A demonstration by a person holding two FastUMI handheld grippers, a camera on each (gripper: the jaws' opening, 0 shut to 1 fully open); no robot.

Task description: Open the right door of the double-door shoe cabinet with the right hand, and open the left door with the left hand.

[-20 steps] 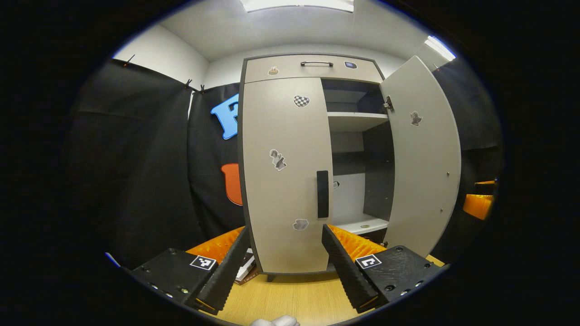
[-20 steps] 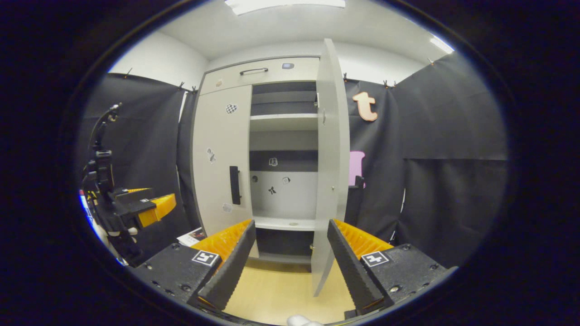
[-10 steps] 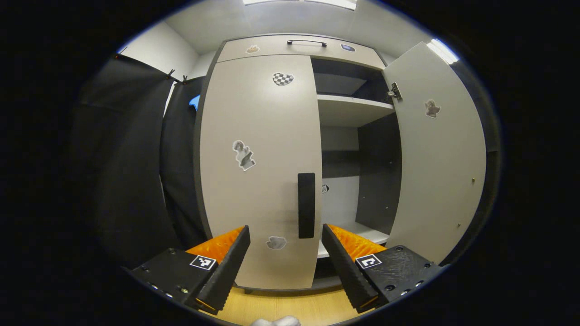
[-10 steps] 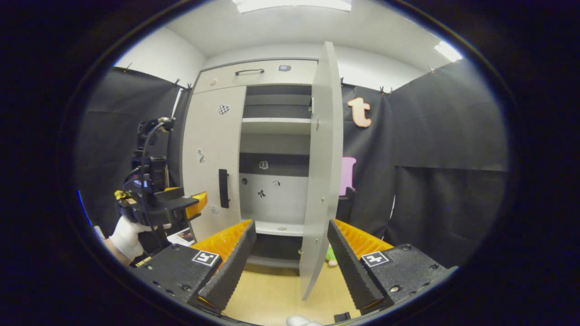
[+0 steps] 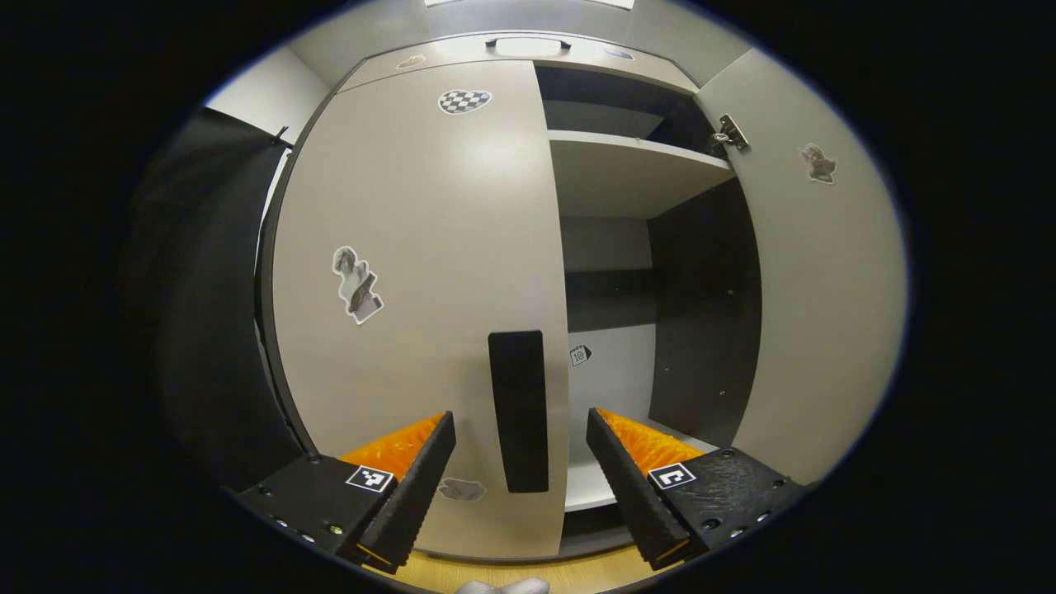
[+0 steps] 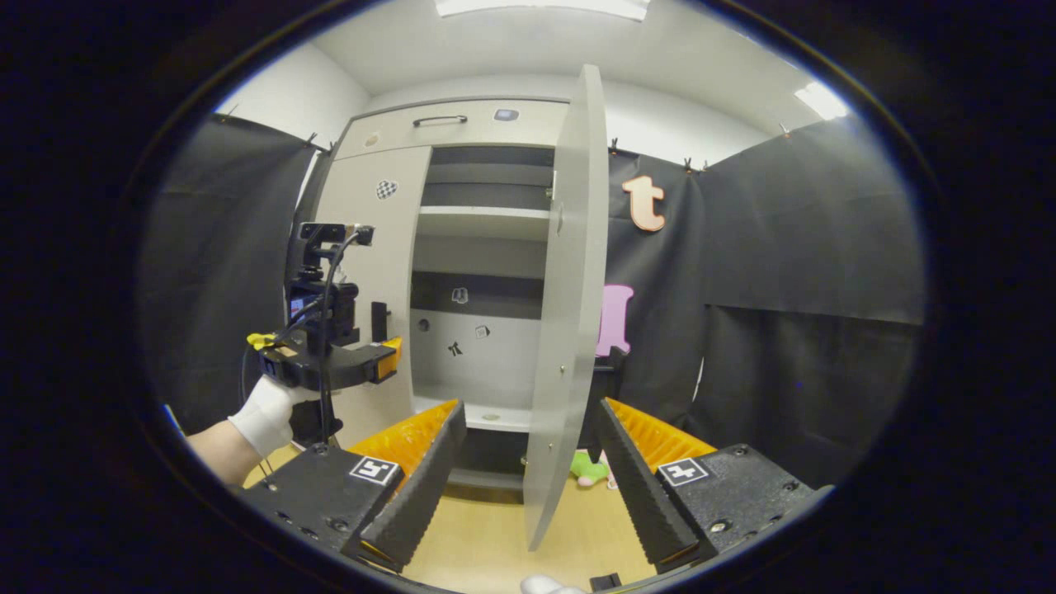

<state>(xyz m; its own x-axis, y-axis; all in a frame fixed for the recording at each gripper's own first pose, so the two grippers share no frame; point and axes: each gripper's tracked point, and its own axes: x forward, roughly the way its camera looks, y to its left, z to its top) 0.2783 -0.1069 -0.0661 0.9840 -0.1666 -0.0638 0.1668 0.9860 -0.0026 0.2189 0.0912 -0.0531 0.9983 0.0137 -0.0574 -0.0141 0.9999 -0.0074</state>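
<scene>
A: Starting at the left, what is there?

B: In the right gripper view, a gloved hand (image 6: pixel 266 417) holds the left gripper (image 6: pixel 381 360) up close to the left door (image 6: pixel 367 247) of the shoe cabinet (image 6: pixel 462 132). In the left gripper view that door (image 5: pixel 412 272) is closed, and its black handle (image 5: pixel 518 410) stands upright between the gripper's two spread fingers, which touch nothing.

A: So that claw holds nothing?

B: Nothing. The left gripper (image 5: pixel 520 462) gapes wide, with the handle in the gap but apart from both fingers.

A: And the cabinet's inside?

B: The right half is open. There is a light shelf (image 6: pixel 483 223) up high, a dark band below it, and a pale back panel with small stickers (image 6: pixel 454 348). A small round thing (image 6: pixel 488 417) lies on the lower shelf; I cannot tell what it is.

A: Further right?

B: The right door (image 6: pixel 565 305) is swung out, seen nearly edge-on. The right gripper (image 6: pixel 528 470) is wide open and empty, with the door's lower edge between its fingers in the picture but farther off. On the wooden floor (image 6: pixel 487 544) behind the door lies a green toy (image 6: pixel 587 469).
</scene>
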